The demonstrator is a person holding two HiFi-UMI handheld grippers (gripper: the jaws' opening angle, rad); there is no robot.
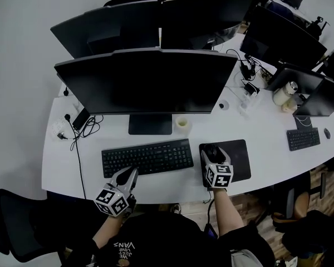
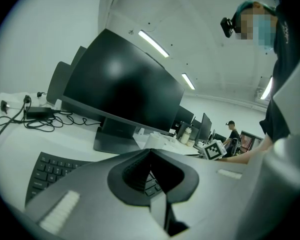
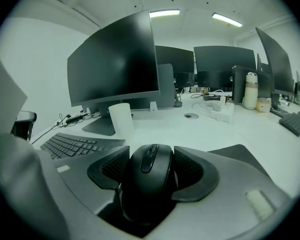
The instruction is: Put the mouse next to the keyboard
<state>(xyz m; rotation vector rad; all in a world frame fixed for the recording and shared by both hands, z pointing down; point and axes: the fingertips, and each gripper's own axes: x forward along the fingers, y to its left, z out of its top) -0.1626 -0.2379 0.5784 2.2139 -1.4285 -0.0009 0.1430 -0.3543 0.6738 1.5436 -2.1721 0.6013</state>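
Low in the frame, our left gripper [image 1: 132, 172] has its jaws together; our right gripper [image 1: 211, 156] clamps the mouse [image 3: 149, 181].

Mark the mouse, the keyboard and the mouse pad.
mouse [image 3: 149, 184], right gripper view, on its back shell below the wheel.
keyboard [image 1: 147, 157], head view, middle of the key field.
mouse pad [image 1: 239, 156], head view, bare right half.

The left gripper [image 1: 132, 173] and right gripper [image 1: 211, 155] are moulded in grey, with black ribbed pads [image 3: 114, 168]; a black top [image 1: 156, 239] is worn.
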